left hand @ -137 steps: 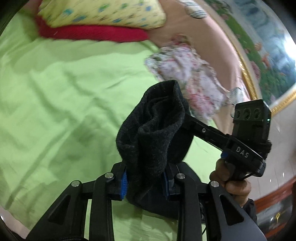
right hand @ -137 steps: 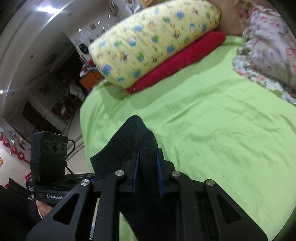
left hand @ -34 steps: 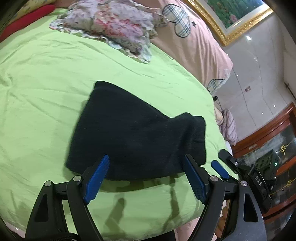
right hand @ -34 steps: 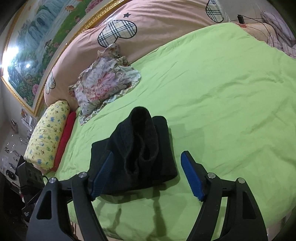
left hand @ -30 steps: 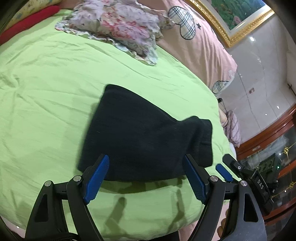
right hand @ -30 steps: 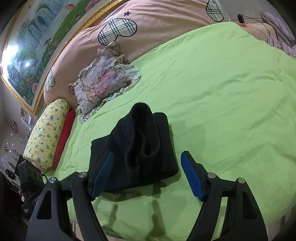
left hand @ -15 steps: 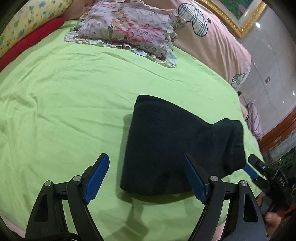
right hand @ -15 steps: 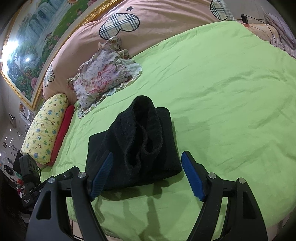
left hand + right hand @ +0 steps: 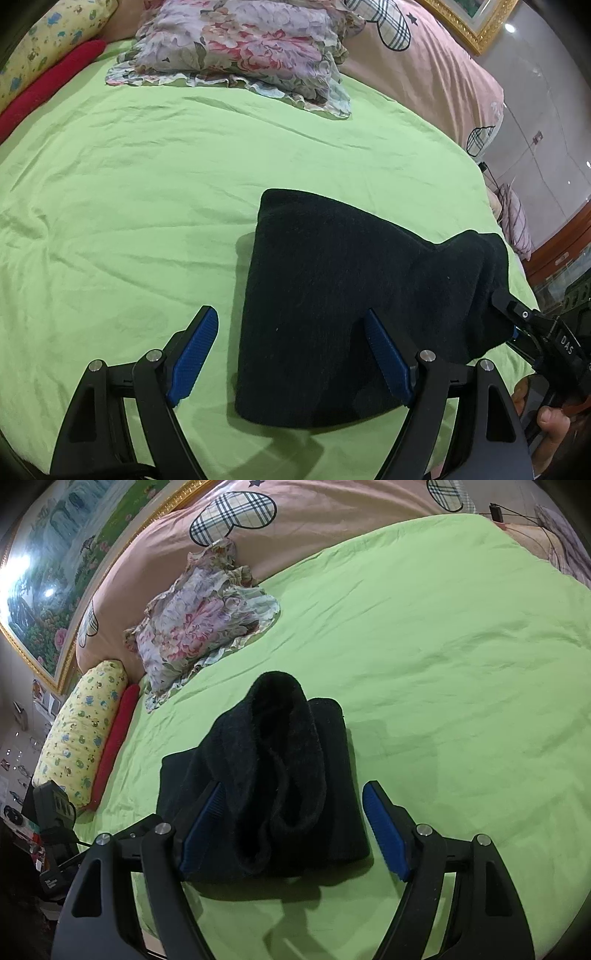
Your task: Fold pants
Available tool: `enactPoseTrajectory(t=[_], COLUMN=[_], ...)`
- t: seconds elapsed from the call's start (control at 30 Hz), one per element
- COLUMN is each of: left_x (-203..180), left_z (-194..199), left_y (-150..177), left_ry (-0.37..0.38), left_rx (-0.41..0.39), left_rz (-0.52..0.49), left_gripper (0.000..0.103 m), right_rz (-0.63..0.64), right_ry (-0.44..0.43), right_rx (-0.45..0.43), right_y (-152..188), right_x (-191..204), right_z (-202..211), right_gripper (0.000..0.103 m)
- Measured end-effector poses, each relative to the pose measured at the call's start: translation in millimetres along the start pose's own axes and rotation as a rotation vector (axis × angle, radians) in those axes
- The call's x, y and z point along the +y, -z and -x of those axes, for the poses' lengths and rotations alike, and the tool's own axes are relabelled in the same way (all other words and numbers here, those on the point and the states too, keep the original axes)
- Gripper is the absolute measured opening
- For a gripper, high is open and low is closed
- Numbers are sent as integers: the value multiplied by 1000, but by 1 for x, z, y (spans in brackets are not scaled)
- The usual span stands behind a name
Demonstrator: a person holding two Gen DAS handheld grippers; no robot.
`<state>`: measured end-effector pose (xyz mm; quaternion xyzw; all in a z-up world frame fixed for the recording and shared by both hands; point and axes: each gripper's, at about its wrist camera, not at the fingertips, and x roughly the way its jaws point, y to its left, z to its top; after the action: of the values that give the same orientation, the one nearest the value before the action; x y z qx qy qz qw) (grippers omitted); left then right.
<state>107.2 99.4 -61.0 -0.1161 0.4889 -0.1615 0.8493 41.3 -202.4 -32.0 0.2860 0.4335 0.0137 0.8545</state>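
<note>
The black pants [image 9: 343,302] lie folded in a thick bundle on the green bed sheet [image 9: 140,192]. In the right wrist view the pants [image 9: 277,775] show a raised, bunched end at the near side. My left gripper [image 9: 290,349] is open and empty, its jaws wide, just in front of the bundle's near left corner. My right gripper [image 9: 293,825] is open and empty, its jaws wide on either side of the bunched end. The right gripper's body [image 9: 554,339] shows at the bundle's right end in the left wrist view.
A floral pillow [image 9: 243,48] lies at the far side of the bed, with a pink headboard cushion [image 9: 417,70] behind it. A yellow bolster [image 9: 81,734] and a red roll [image 9: 114,742] lie along the left. The bed's edge runs just below both grippers.
Both grippers let go of the pants, which now lie on the bed. In the last second the left gripper has swung left along the bundle's front; the right gripper has barely moved.
</note>
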Motion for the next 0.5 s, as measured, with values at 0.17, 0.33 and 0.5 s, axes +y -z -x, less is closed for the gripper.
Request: enactPoseTrajectory(t=[0.17,0.33,0.5], left_x=[-4,-8,-12], left_z=[-14,-29,-39], left_y=[-5,-8,-9], left_ry=[-6,-23,-45], left_rx=[19,36,35], left_rz=[0,-3,-17], left_gripper=[82,82,84], right_rz=[-25,-12,-22], right_ry=[-4,26,1], right_rx=[3,9,12], right_y=[0,2,3], right_x=[-7,-13,-24], right_z=[-7,-14,-21], right_gripper=[77,83,84])
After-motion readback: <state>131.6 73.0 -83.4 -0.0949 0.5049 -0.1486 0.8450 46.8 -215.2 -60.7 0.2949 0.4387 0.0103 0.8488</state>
